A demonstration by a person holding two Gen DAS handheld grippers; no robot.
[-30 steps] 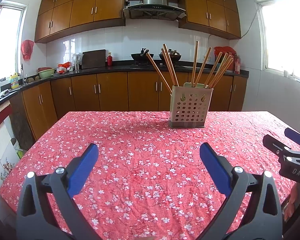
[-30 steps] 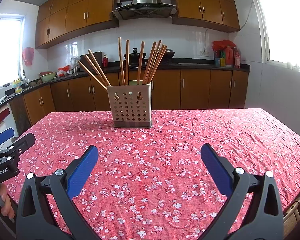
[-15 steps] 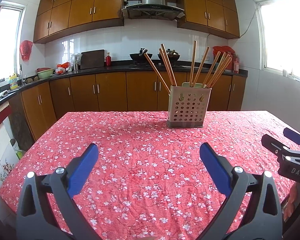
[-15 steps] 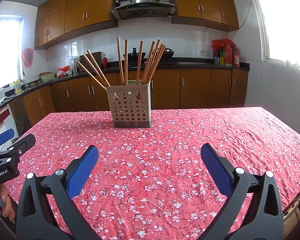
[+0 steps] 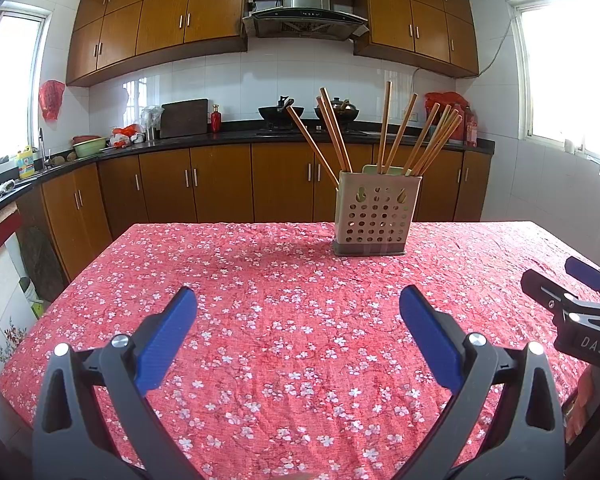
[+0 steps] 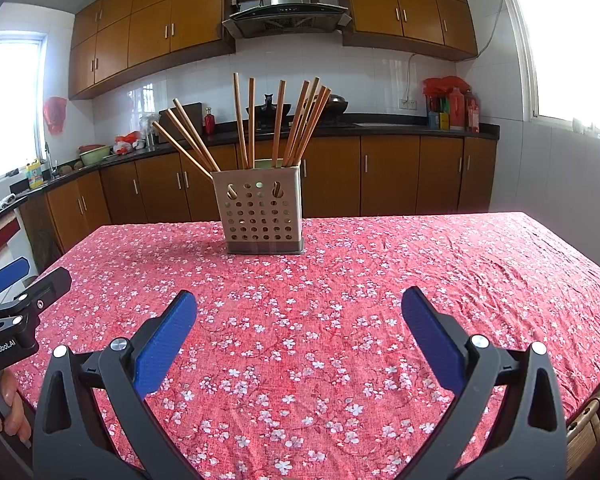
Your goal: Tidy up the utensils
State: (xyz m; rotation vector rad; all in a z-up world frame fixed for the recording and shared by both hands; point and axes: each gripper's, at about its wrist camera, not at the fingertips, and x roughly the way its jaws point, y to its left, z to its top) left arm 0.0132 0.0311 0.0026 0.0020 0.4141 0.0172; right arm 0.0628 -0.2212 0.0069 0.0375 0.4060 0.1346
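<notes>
A beige perforated utensil holder point(image 5: 376, 216) stands upright near the far edge of the table, with several wooden chopsticks point(image 5: 384, 132) fanned out of its top. It also shows in the right wrist view point(image 6: 260, 212) with the chopsticks point(image 6: 276, 124). My left gripper point(image 5: 298, 300) is open and empty, low over the near part of the table, well short of the holder. My right gripper point(image 6: 298, 300) is open and empty at about the same distance. Each gripper shows at the edge of the other's view: the right one point(image 5: 568, 292) and the left one point(image 6: 16, 280).
The table is covered by a red floral cloth point(image 5: 280, 280), also in the right wrist view point(image 6: 380, 280). Brown kitchen cabinets point(image 5: 220, 184) and a dark counter with pots, bottles and bowls run behind it. Windows are at both sides. A wicker seat point(image 6: 588, 428) sits at the near right corner.
Both grippers stay open and almost still. The views shift only slightly, and the holder drifts a little left in the left wrist view.
</notes>
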